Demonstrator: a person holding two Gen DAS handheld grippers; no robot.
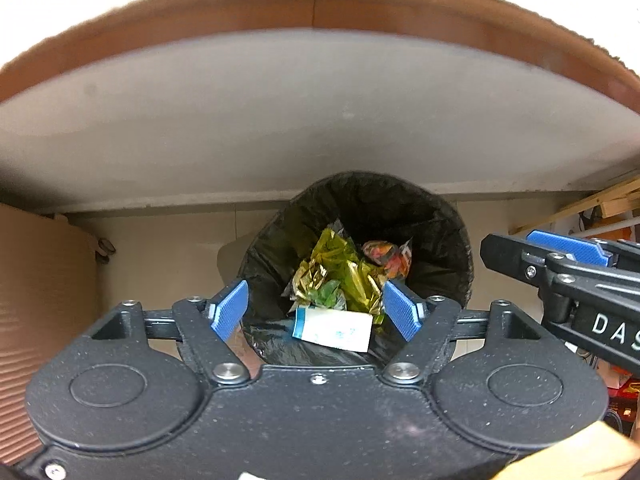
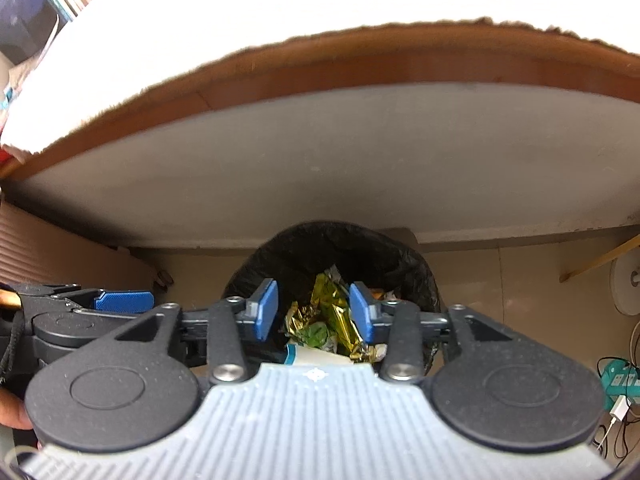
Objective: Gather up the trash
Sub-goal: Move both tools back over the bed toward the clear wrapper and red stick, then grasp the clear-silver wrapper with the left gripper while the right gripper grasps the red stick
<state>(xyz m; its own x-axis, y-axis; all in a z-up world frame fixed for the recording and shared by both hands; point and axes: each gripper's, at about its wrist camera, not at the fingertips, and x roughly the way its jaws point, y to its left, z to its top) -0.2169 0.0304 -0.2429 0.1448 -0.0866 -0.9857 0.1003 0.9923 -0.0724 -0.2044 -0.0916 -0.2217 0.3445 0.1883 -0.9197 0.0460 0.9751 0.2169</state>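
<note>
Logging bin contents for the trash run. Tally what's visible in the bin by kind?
Crumpled gold/yellow foil wrappers: 1 clump, pieces can't be told apart
Green wrapper: 1
Red/orange printed wrapper: 1
White carton with blue end: 1
Total: 4 visible, all inside the black-lined bin

Both your grippers hang open, nothing between the pads.

Your left gripper (image 1: 316,312) points straight down, blue pads (image 1: 230,312) spread wide and empty. Your right gripper (image 2: 314,314) tilts steeply down just beside it, pads (image 2: 267,310) apart at a narrower gap, also empty. A bit of your hand (image 2: 12,410) shows behind the left gripper.
</note>
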